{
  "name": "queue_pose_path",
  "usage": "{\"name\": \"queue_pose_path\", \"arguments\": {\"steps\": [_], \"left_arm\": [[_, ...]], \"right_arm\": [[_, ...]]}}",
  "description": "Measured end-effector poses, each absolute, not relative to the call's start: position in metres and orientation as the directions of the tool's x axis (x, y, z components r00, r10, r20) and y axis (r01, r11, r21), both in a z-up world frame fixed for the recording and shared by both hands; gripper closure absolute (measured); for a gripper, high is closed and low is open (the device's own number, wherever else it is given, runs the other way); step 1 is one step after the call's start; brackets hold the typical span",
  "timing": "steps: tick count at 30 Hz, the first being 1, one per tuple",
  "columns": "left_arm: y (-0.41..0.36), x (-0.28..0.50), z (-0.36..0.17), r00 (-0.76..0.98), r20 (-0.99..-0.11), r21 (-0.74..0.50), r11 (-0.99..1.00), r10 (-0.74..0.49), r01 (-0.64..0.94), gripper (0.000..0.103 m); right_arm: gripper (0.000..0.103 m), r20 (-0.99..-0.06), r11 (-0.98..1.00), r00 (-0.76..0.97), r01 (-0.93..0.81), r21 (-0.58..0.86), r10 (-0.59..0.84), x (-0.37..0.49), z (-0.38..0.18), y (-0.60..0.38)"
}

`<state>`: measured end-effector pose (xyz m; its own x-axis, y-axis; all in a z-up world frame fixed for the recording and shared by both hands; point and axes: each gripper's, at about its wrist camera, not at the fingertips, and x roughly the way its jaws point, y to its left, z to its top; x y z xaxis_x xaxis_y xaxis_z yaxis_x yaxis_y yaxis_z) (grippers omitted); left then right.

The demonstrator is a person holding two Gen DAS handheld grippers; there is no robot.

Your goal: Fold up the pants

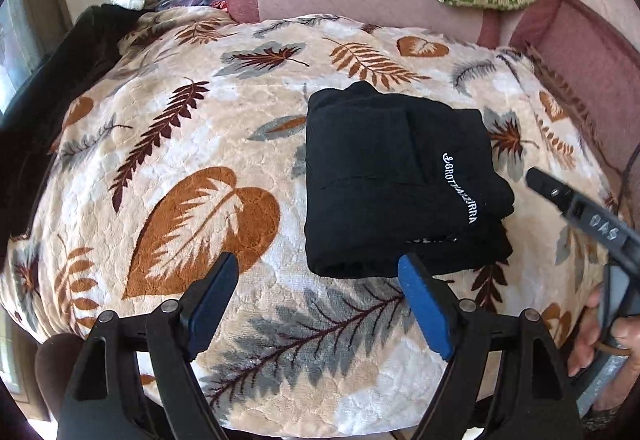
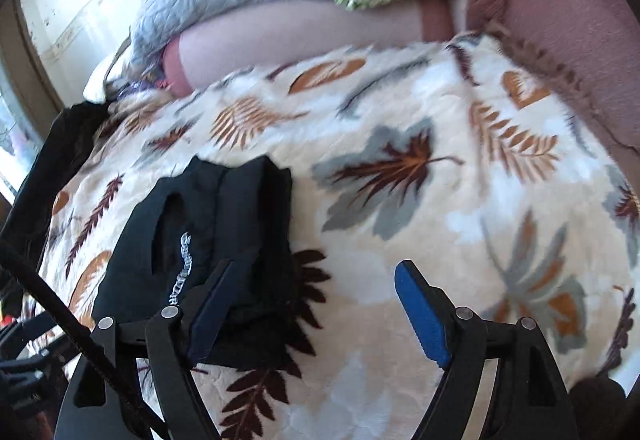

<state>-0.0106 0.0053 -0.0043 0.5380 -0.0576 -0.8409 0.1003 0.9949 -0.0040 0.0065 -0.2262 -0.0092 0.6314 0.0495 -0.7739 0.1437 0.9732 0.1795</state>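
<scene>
The black pants (image 1: 396, 184) lie folded into a compact bundle on the leaf-print blanket (image 1: 192, 144) — just ahead of the left hand-held gripper (image 1: 318, 272), whose jaws gape empty. The right hand-held gripper (image 2: 316, 280) also stands wide and empty — pants beside its left finger.

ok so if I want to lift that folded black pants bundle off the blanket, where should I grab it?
Probably the near folded edge of the black pants, coming in low from the front with the open left gripper. That edge looks thick and rounded, so one pinch should catch all layers.
</scene>
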Motion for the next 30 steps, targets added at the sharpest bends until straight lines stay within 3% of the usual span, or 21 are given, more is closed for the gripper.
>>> {"name": "queue_pose_path", "arguments": {"steps": [11, 30], "left_arm": [[0.006, -0.007, -0.012, 0.534, -0.845, 0.054, 0.996, 0.007, 0.073, 0.022], [0.009, -0.002, -0.024, 0.492, -0.87, 0.021, 0.997, -0.015, 0.068, 0.022]], "right_arm": [[0.018, -0.793, 0.98, 0.598, 0.063, 0.189, 0.115, 0.002, -0.028, -0.191], [0.018, -0.825, 0.98, 0.552, 0.065, 0.189, 0.122, 0.005, -0.044, -0.186]]}}
